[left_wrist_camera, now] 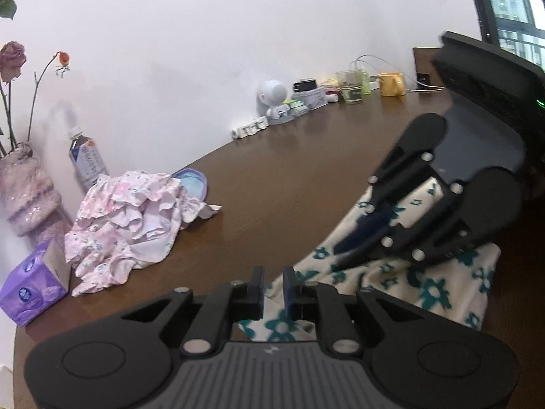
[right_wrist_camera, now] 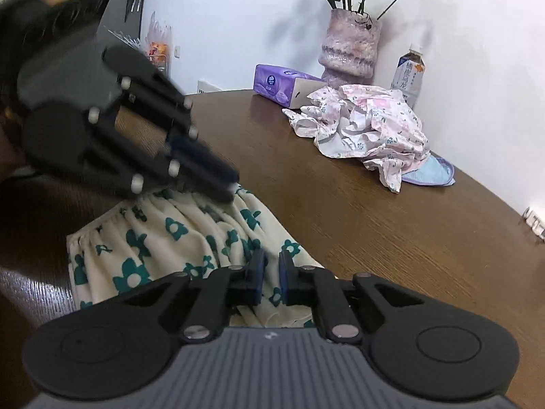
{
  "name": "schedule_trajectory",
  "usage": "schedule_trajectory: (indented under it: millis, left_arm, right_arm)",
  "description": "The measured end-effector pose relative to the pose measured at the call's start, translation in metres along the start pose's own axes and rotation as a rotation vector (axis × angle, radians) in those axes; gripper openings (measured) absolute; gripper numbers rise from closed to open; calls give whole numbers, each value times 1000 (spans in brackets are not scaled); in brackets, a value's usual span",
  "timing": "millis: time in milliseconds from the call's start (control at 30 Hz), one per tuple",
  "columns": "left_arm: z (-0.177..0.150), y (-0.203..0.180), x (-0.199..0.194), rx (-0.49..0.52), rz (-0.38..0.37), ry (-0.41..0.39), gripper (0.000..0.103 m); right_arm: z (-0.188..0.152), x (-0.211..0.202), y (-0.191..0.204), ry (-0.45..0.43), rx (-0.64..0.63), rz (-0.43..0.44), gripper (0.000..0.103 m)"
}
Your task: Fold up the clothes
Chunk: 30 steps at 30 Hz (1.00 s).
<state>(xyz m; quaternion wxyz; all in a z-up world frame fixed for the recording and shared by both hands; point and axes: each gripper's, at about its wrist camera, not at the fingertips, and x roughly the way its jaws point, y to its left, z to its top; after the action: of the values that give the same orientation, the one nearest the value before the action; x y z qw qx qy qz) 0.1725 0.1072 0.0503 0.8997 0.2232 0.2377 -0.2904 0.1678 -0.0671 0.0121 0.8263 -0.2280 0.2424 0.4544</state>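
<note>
- Your left tool (left_wrist_camera: 273, 284) has its two flat, blue-padded fingers drawn close, with a fold of the cream garment (left_wrist_camera: 439, 289) between them; it looks pinched, and the cloth runs up from the fingertips.
- Your right tool (right_wrist_camera: 269, 269) sits the same way: fingers narrow, the soft fabric bunched in the gap, gripped at the edge.
- The cream garment (right_wrist_camera: 163, 238) is thin and limp, printed with teal flowers, and has a gathered, ruffled band along one edge. It lies near the front edge of the surface (left_wrist_camera: 289, 184), stretched between both tools.
- The surface is dark brown wood with a fine grain and a curved outline.
- Well apart from it sits a crumpled pink floral garment (left_wrist_camera: 133, 218), frilly and heaped, partly covering a pale blue oval item with a lilac rim (left_wrist_camera: 192, 184).
- Beside that heap stand a purple tissue box (left_wrist_camera: 34, 286), a fuzzy pink vase (right_wrist_camera: 351, 47) with dried roses, and a clear plastic bottle (right_wrist_camera: 407, 71).
</note>
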Motion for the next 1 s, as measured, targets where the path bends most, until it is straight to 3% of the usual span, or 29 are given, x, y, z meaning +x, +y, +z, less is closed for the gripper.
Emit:
schedule_trajectory:
  millis: [100, 200, 367, 467, 533, 600, 633, 767, 867, 1000]
  left_arm:
    - [0, 0, 15, 1, -31, 39, 14]
    - [-5, -2, 26, 17, -67, 72, 3]
    - [-10, -6, 24, 33, -62, 56, 2]
    - [-12, -7, 24, 35, -60, 52, 2]
    - [-12, -8, 24, 41, -56, 48, 2]
    - [-12, -9, 23, 45, -54, 44, 2]
    - [-13, -9, 23, 45, -53, 42, 2]
    - [-13, -9, 23, 44, -52, 36, 2]
    - [-14, -9, 22, 44, -50, 31, 2]
    - [-14, -10, 21, 50, -35, 21, 3]
  right_arm:
    - [-3, 0, 4, -2, -13, -11, 9]
    - [-4, -1, 4, -8, -15, -14, 9]
    - [-5, -10, -8, -23, 55, -7, 10]
    - [-1, -21, -12, -77, 89, -11, 10]
    - [3, -23, -11, -92, 76, -9, 14]
    - [4, -18, -8, -72, 56, -16, 28]
    - [4, -15, -7, -62, 46, -19, 29]
    - [3, -5, -11, -12, 54, -15, 29]
    - [-1, -1, -14, 10, 81, 14, 22]
    - [-5, 0, -16, 9, 102, 30, 20]
